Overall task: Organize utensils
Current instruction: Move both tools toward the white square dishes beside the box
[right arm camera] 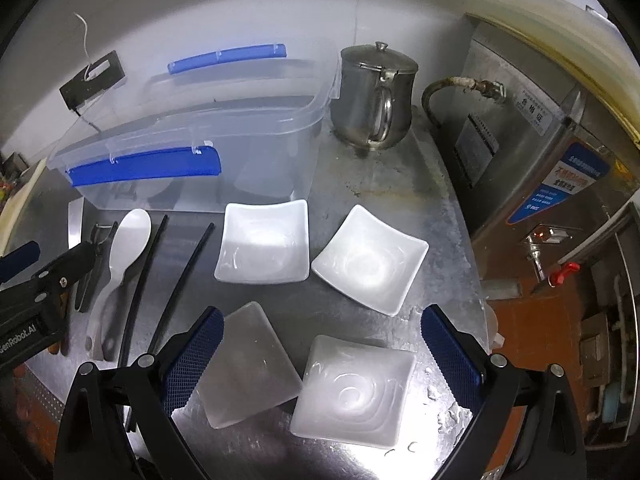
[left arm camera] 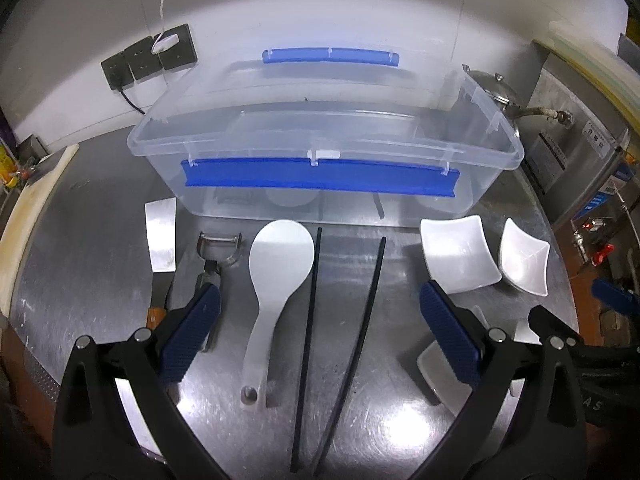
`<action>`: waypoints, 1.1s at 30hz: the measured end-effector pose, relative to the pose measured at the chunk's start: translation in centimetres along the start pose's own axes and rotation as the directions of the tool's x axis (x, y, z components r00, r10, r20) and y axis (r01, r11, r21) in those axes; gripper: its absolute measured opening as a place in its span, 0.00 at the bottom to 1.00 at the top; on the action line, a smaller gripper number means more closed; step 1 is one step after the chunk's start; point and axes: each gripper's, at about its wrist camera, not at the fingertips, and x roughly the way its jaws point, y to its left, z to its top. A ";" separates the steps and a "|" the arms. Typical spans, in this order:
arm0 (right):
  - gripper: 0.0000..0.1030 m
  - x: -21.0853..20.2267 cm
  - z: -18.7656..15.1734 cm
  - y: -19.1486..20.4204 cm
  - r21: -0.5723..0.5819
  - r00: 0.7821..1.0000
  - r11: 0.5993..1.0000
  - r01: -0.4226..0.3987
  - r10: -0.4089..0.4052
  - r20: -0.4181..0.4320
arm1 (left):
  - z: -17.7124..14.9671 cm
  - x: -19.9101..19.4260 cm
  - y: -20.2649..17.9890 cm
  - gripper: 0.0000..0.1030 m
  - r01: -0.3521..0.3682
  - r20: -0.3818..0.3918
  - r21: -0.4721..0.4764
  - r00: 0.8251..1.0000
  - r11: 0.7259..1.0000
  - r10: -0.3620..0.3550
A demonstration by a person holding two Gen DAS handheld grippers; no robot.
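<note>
Four white dishes, two chopsticks, one rice paddle; both jaws wide open, empty.

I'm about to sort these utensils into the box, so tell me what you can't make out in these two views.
- Spatula handle: left wrist view, behind the left gripper finger.
- Chopsticks near ends: cut off by the bottom edge.
- Clear box interior: reflections blur it, contents unclear.
- Peeler: right wrist view, partly behind the left gripper.
</note>
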 end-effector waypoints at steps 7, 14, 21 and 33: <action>0.95 0.1 -0.8 -0.5 -0.027 1.000 0.999 -0.019 0.018 -0.025 | -1.0 0.2 -0.3 0.93 0.001 -0.028 -0.031 1.000 1.000 -0.002; 0.95 -0.2 -1.4 -1.3 -0.035 0.999 0.998 -0.050 0.049 -0.024 | -1.8 0.3 -1.8 0.93 0.012 -0.046 -0.018 0.999 1.000 -0.013; 0.95 -0.2 -2.0 -2.5 -0.019 0.999 0.999 -0.028 0.028 -0.019 | -2.0 -0.1 -2.6 0.93 -0.004 -0.029 -0.015 1.000 1.000 0.003; 0.95 0.6 -3.1 -5.2 0.070 0.995 0.994 -0.079 0.083 -0.063 | -2.9 0.1 -4.0 0.93 0.005 -0.057 -0.009 0.998 1.000 -0.005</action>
